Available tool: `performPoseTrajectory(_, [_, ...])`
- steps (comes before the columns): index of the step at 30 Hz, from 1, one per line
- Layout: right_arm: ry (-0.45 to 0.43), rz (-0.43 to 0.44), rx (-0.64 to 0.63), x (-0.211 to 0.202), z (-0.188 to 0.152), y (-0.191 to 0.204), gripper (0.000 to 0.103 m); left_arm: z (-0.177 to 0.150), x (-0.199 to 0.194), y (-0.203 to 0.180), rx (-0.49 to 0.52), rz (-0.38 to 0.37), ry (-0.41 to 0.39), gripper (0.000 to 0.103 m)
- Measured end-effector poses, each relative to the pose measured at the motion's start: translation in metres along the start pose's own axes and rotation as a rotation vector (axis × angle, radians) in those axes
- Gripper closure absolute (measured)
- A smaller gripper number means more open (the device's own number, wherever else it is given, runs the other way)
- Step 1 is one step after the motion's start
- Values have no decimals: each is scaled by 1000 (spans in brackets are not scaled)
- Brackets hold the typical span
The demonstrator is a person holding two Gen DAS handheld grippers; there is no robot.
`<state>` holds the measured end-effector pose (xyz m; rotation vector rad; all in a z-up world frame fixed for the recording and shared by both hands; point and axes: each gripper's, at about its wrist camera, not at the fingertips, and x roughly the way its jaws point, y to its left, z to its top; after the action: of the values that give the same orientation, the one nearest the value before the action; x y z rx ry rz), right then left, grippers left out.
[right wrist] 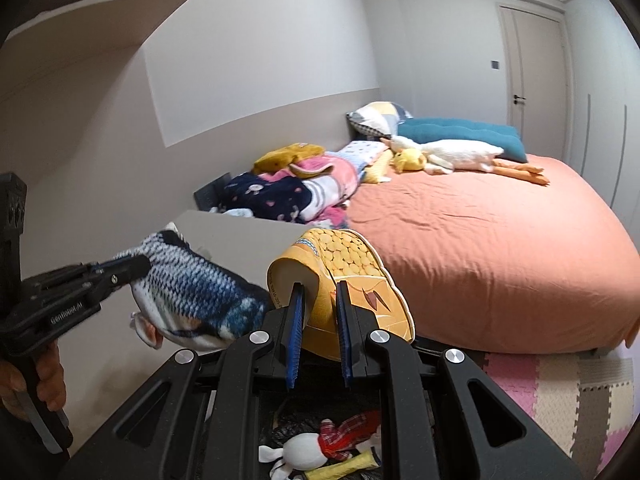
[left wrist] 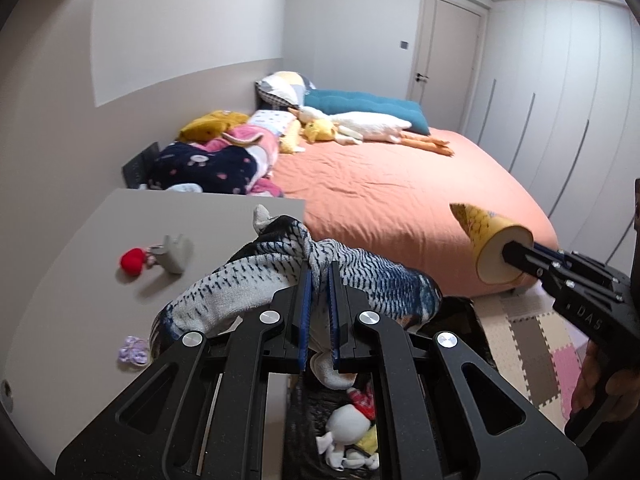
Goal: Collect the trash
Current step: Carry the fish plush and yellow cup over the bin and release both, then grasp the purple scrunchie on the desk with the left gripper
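Grippers above bin (left wrist: 460, 312): left gripper (left wrist: 319, 280) clamps fish toy (left wrist: 248, 280), right gripper (right wrist: 320, 300) clamps paper cup (right wrist: 340, 264). Drop step; next, part jaws.

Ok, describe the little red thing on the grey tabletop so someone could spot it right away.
Start at the grey tabletop beside the orange bed. On its left side lies a red pompom, touching a grey clip-like piece. It is the only bright red, round, fuzzy thing there.

Blue-white scaled fish toy (left wrist: 256, 280); orange bedsheet (left wrist: 400, 200)
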<state>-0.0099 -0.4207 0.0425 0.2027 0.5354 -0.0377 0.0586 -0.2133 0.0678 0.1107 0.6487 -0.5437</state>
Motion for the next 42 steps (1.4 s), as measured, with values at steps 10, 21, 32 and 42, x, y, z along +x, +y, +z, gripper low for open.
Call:
performPoseTrajectory(10, [-28, -50, 63, -18, 1, -27, 86, -10, 20, -43, 97, -75, 74, 95])
performPoseTrajectory(21, [-53, -123, 122, -27, -3, -46, 32, -22, 36, -60, 145, -167, 172, 7])
performPoseTrajectory(32, [-51, -117, 151, -27, -5, -50, 29, -25, 35, -55, 145, -126, 158, 7])
performPoseTrajectory(42, [-10, -87, 122, -1, -4, -27, 29, -31, 38, -25, 122, -65, 164, 7])
